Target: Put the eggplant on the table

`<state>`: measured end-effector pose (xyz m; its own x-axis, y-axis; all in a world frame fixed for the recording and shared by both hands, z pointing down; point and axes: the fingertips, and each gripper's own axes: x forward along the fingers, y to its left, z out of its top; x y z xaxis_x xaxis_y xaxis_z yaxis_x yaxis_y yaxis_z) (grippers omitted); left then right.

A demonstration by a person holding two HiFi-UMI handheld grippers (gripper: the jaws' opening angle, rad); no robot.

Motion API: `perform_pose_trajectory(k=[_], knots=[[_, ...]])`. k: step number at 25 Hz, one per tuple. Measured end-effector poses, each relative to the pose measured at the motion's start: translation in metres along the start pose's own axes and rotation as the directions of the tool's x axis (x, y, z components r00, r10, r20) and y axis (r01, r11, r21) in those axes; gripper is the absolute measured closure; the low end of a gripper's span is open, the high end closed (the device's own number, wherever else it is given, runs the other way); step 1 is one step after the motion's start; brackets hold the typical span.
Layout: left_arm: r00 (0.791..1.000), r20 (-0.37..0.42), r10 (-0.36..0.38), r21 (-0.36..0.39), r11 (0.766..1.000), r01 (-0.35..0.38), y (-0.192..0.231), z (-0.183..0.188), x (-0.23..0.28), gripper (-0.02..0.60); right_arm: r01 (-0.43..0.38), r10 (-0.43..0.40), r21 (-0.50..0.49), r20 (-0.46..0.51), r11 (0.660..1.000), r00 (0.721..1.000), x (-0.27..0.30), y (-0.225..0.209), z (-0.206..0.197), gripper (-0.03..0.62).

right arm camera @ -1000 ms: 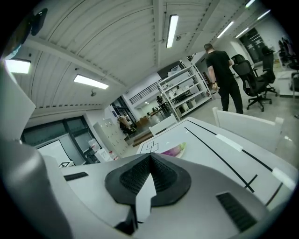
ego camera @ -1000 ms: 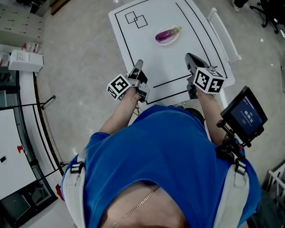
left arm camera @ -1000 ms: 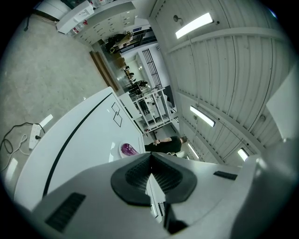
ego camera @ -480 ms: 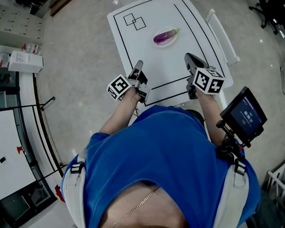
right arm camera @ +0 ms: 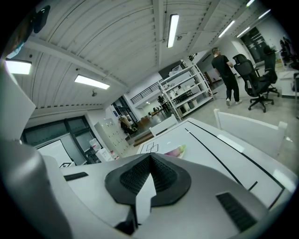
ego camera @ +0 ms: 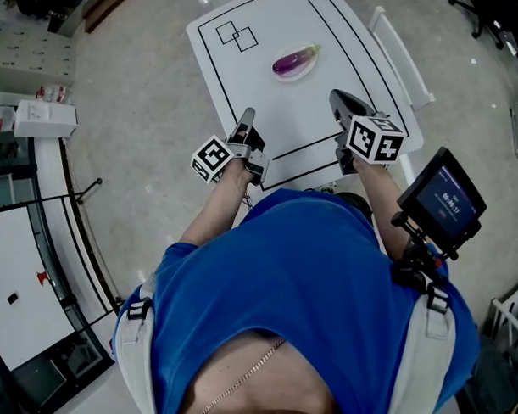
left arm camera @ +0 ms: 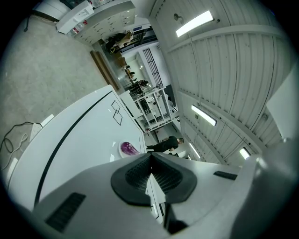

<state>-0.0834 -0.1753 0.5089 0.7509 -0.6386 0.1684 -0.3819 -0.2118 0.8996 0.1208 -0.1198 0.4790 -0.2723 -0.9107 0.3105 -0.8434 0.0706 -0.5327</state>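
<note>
Head view, left of centre: left gripper [ego camera: 247, 118] over the near part of the white table [ego camera: 246, 78], pointing toward the top of the frame, marker cube [ego camera: 213, 159] at its lower left. Upper centre: purple eggplant [ego camera: 294, 60] lying on a small white plate [ego camera: 305, 72] on the table, inside the black outline, up and to the right of the left jaws and well apart from them. Right of centre: right gripper [ego camera: 339, 98] over the near right part of the table, marker cube [ego camera: 378, 139] just below it in the frame; eggplant up and to the left of these jaws, somewhat nearer than to the left ones, touching neither. Far right: dark screen [ego camera: 442, 200] on a mount.

Left gripper view: jaws pressed together, ribbed pads [left arm camera: 138, 175] meeting along a line at frame centre, gripping nothing. Eggplant [left arm camera: 127, 148] beyond, above and left of the jaw tips, on the plate [left arm camera: 119, 148].

Right gripper view: jaws likewise closed at the tips and empty, pads [right arm camera: 163, 176] meeting at centre. Eggplant [right arm camera: 173, 151] showing just above the tips, slightly right of centre, farther along the table.
</note>
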Motion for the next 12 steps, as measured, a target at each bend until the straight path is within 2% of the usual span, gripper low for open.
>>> perform_pose_trajectory(k=[12], knots=[[1.000,-0.004,0.026,0.001,1.000,-0.026,0.0030,-0.0026,-0.0106,0.574,-0.001,0.001,0.003,-0.036,1.000,0.999,0.0024,0.0004,-0.0102,0.592]])
